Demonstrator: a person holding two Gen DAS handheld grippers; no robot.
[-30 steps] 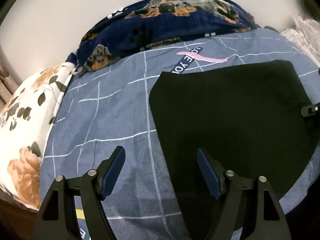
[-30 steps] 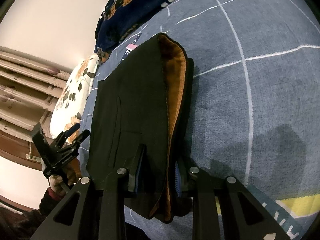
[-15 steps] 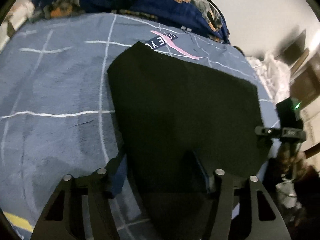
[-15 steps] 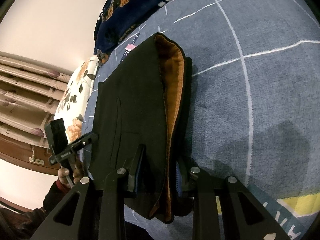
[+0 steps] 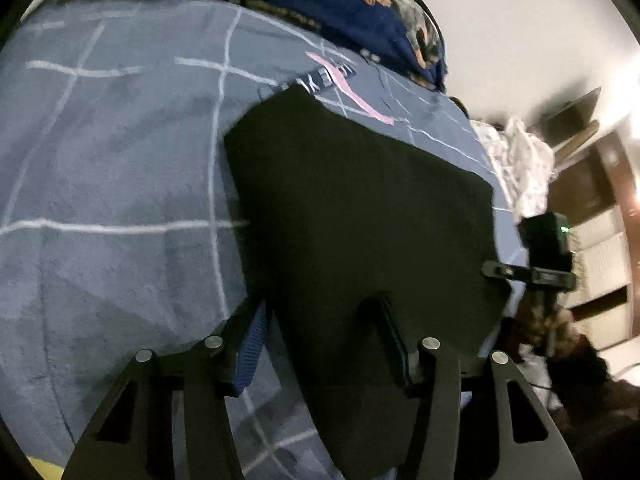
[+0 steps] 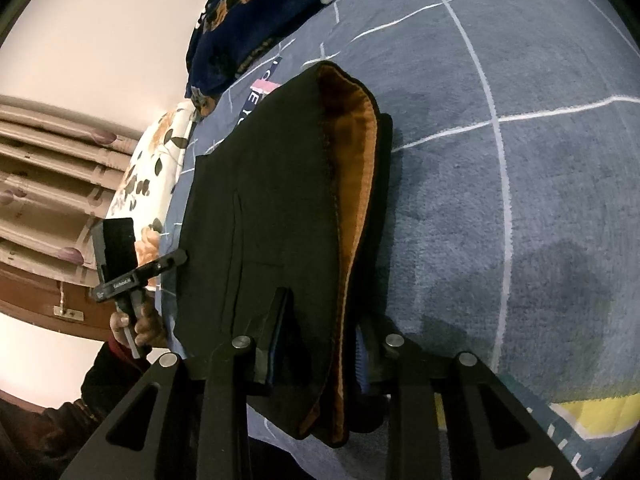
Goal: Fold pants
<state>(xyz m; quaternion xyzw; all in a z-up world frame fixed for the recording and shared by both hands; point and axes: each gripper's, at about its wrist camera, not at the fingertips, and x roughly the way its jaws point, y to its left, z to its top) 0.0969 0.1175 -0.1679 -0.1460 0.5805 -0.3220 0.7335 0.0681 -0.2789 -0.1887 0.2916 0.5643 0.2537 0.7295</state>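
The black pants (image 5: 360, 216) lie folded on the blue checked bedspread (image 5: 112, 168). In the right wrist view the pants (image 6: 276, 208) show an orange lining (image 6: 356, 184) at the waistband. My left gripper (image 5: 320, 320) straddles the near left corner of the pants, jaws apart, not clamped. My right gripper (image 6: 320, 312) is shut on the near edge of the pants at the waistband side. Each gripper shows in the other's view: the right one (image 5: 532, 272) at the pants' right edge, the left one (image 6: 136, 272) at the pants' left edge.
A dark blue dog-print blanket (image 5: 340, 4) lies at the bed's far end. A floral pillow (image 6: 156, 176) sits at the bed's left side, white cloth (image 5: 520, 160) at the right. Wooden furniture (image 6: 44, 184) stands past the bed edge.
My left gripper has swung right and come down over the near left corner of the pants, its jaws narrowing. My right gripper has kept its hold and barely moved.
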